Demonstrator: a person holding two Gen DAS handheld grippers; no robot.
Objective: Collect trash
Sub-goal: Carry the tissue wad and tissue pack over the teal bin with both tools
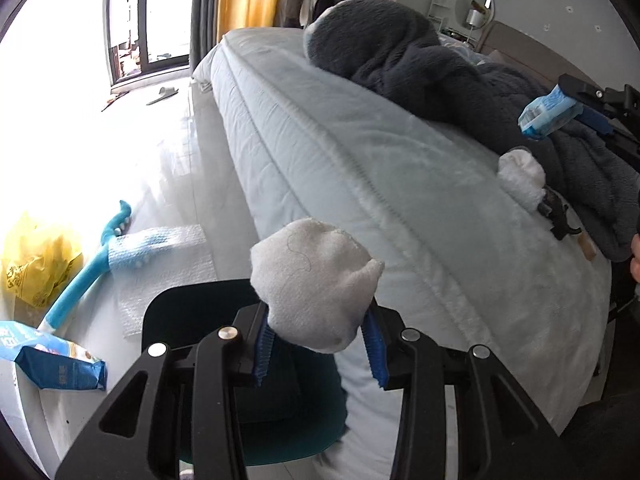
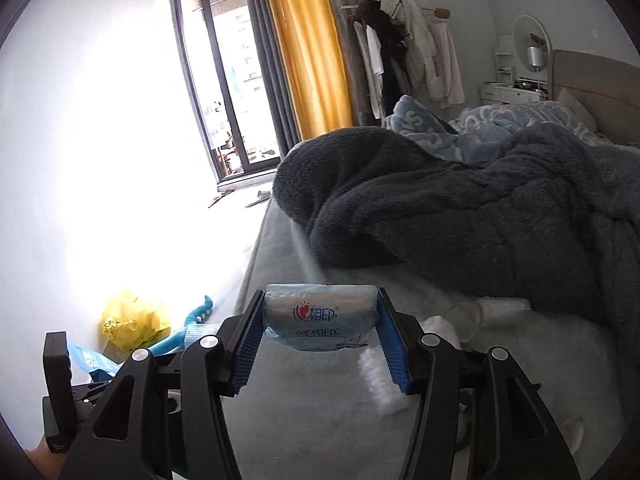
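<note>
Bedroom floor beside the bed (image 1: 360,168), bright with window glare. Left tool (image 1: 318,350) clamped on a crumpled white tissue wad (image 1: 316,280), held off the bed's near edge above a dark bin (image 1: 192,308). Right tool (image 2: 320,344) clamped on a blue tissue pack (image 2: 320,314), over the bed near the dark blanket (image 2: 460,208). Another white wad (image 1: 522,176) lying on the bed against the blanket. Yellow bag (image 1: 36,260) on the floor, well away from the bed.
</note>
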